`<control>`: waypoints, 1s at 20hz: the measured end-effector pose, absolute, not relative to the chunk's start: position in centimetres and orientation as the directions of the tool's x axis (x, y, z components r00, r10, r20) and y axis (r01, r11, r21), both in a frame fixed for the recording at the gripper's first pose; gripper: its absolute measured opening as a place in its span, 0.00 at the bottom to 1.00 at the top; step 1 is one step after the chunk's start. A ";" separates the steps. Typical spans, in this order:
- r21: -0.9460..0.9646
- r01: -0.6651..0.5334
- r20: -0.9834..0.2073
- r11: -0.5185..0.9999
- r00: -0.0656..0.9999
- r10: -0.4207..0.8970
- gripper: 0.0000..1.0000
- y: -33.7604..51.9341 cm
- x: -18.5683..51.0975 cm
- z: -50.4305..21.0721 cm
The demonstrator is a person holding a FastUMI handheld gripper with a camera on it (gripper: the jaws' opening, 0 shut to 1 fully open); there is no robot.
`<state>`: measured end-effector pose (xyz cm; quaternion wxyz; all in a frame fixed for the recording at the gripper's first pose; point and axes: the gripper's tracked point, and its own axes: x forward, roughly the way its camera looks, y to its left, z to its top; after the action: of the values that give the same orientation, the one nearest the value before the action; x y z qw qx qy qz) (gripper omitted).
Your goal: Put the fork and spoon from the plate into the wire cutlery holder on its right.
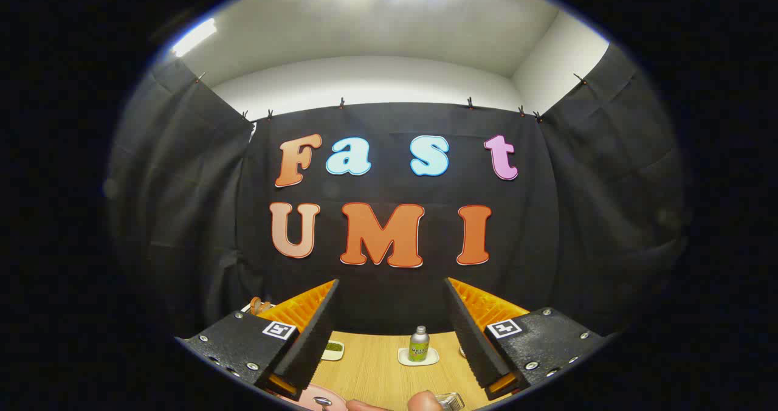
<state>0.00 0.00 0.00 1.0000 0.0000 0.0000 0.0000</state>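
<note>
Wooden table (377, 368), small bottle (419, 343) on a coaster (418, 357) beyond the gripper (389, 320), fingers spread wide, holding nothing, plate (313, 396) rim near the left finger.

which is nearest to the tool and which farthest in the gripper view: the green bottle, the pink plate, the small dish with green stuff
Seen from the open tool, whose fingers hold nothing:
1. Pink plate, low by the left finger, nearest.
2. Small dish with green contents, beside the left finger, farther along the table.
3. Green bottle on its coaster, between the fingers; about as far as the dish, too close to call.
</note>
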 end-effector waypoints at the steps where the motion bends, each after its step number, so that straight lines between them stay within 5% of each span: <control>1: -0.006 0.006 0.001 1.000 1.000 -0.006 0.98 -0.1 0.1 -0.1; 12: -0.039 0.031 -0.012 0.999 0.999 -0.031 0.98 0.2 1.5 -1.2; 20: -0.021 -0.029 -0.125 0.999 0.992 0.026 0.98 4.3 1.9 -5.7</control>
<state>1.87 4.28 -5.75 0.9979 -0.0113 0.0624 0.0139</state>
